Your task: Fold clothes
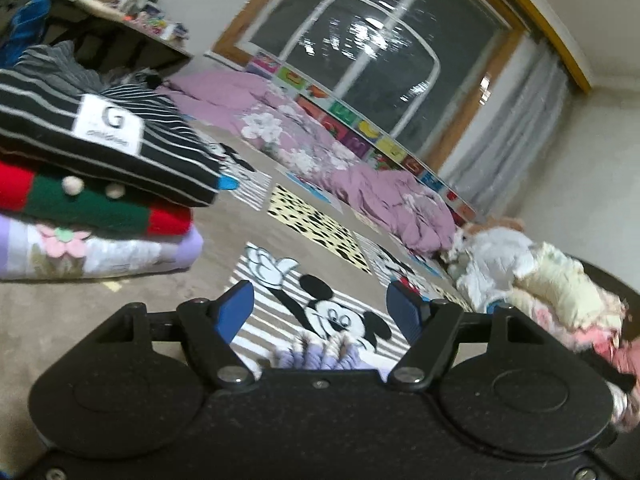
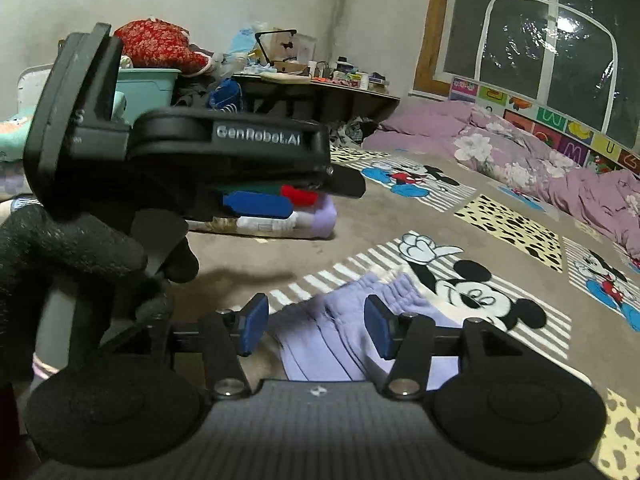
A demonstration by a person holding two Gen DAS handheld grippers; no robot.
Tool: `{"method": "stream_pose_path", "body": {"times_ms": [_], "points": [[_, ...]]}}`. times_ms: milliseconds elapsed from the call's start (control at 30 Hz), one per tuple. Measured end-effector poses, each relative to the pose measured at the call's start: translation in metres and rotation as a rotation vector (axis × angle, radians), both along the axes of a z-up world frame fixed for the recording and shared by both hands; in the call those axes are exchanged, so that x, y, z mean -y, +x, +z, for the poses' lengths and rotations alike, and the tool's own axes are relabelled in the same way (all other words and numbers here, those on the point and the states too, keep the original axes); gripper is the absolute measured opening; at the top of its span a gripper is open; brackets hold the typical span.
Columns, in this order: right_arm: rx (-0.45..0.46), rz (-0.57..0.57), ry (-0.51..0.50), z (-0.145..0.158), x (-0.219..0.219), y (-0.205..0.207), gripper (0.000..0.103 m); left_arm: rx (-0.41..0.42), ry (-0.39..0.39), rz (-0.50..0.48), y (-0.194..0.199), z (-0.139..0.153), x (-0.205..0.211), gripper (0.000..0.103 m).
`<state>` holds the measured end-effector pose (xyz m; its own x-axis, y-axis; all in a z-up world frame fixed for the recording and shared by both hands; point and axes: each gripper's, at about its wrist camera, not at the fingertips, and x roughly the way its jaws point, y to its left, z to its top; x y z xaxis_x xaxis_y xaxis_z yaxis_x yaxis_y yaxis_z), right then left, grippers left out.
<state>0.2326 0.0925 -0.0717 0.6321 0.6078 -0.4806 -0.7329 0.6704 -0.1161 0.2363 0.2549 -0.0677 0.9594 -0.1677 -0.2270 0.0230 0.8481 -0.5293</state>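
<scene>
A lilac garment with a gathered waistband (image 2: 352,332) lies on the Mickey Mouse bedsheet (image 2: 500,216), just ahead of my right gripper (image 2: 316,330), which is open with its blue pads either side of the cloth. My left gripper (image 1: 320,312) is open above the sheet; a bit of the lilac garment (image 1: 320,356) shows just under it. In the right wrist view the left gripper (image 2: 256,204) is seen from the side, held in a black-gloved hand (image 2: 72,256). A stack of folded clothes (image 1: 92,184) sits at the left, a black striped top uppermost.
A crumpled purple floral quilt (image 1: 320,152) lies along the window side. A heap of white, cream and pink unfolded clothes (image 1: 540,280) is at the right. A cluttered low table (image 2: 320,88) and a teal bin (image 2: 148,88) stand behind the stack.
</scene>
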Motion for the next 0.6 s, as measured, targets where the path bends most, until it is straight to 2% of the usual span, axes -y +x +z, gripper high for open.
{"method": "stream_pose_path", "body": {"times_ms": [67,133,200,267,367,400,433,533,600], "points": [[-0.014,-0.02,-0.001,0.0,0.014,-0.001,0.053,0.015,0.077,-0.061,0.003,0.002,0.013,0.061],[-0.019,-0.064,-0.005,-0.003,0.036,-0.001,0.054,-0.013,0.224,-0.1,0.009,0.0,0.036,0.053],[-0.026,-0.121,0.012,-0.007,0.059,0.003,0.054,-0.055,0.387,-0.131,0.015,-0.003,0.06,0.049],[-0.041,-0.175,0.046,-0.012,0.08,0.007,0.054,-0.087,0.471,-0.142,0.02,-0.008,0.075,0.039],[-0.054,-0.238,0.101,-0.019,0.104,0.016,0.055,-0.137,0.517,-0.136,0.03,-0.017,0.082,0.034],[-0.053,-0.252,0.118,-0.022,0.109,0.019,0.055,-0.168,0.528,-0.125,0.034,-0.023,0.082,0.031],[-0.081,-0.263,0.122,-0.029,0.113,0.025,0.055,-0.201,0.522,-0.101,0.037,-0.028,0.08,0.023],[-0.175,-0.294,0.128,-0.05,0.123,0.044,0.057,-0.252,0.425,-0.046,0.035,-0.031,0.064,0.023],[-0.168,-0.288,0.129,-0.055,0.128,0.041,0.057,-0.255,0.407,-0.042,0.032,-0.028,0.061,0.023]]}}
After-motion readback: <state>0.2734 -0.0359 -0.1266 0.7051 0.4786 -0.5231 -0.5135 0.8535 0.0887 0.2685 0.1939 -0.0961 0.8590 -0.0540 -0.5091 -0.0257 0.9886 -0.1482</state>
